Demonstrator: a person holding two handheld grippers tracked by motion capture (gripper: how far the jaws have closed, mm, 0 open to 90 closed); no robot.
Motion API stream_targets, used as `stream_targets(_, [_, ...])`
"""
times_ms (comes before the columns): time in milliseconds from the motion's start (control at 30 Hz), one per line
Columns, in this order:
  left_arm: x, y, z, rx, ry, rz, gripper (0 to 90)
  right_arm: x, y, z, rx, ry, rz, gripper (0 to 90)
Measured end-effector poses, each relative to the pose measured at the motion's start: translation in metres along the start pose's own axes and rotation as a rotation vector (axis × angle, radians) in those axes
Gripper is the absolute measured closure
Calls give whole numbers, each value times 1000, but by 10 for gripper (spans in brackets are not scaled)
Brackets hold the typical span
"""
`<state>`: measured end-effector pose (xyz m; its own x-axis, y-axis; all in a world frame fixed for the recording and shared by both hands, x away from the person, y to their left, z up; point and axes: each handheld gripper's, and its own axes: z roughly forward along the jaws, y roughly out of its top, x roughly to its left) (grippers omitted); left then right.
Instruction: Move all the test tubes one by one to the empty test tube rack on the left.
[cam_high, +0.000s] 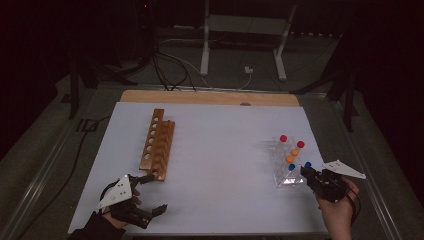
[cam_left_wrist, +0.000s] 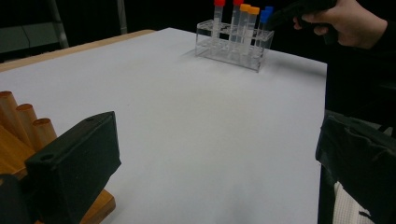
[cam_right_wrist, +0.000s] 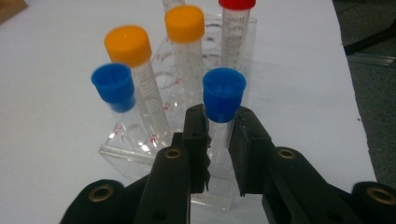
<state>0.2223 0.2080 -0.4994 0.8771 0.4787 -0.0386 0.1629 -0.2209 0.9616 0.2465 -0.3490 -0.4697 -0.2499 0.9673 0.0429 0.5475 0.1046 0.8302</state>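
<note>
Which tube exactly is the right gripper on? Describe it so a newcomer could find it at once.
On the white table, look to the clear plastic rack at the right side, holding six capped tubes. The right gripper has its jaws around the blue-capped tube at the rack's near corner. The other blue-capped tube stands free beside it; the rest have orange or red caps.

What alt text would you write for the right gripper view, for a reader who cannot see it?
The right gripper's two black jaws close around a clear plastic tube with a blue cap, standing in a clear plastic rack on a white table. Behind stand another blue-capped tube, two orange-capped tubes and a red-capped tube.
</note>
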Motion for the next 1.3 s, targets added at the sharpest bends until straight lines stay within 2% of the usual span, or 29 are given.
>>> stream_targets(333, [0,0,0,4,3,3,5,3,9,-15,-36,0,-22,770])
stream_targets(667, [0,0,0,4,6,9,5,12,21,-36,-105,-31,-71,769])
stream_targets(767, [-1,0,0,4,5,8,5,15,25,-44,-121,-20,-72,769])
stream_targets(900, [-1,0,0,5,5,10,5,26,30,-55,-122,16,-97,769])
stream_targets(1033, [-3,2,-1,3,2,12,5,33,32,-58,-119,43,-108,769])
stream_targets(1067, [-3,2,-1,5,4,8,5,39,33,-58,-117,75,-119,769])
stream_targets(1233, [-4,4,-2,1,2,-10,5,53,34,-54,-111,119,-146,769])
stream_targets(1300, [-5,5,-2,-1,-2,-14,5,64,33,-46,-101,159,-162,769])
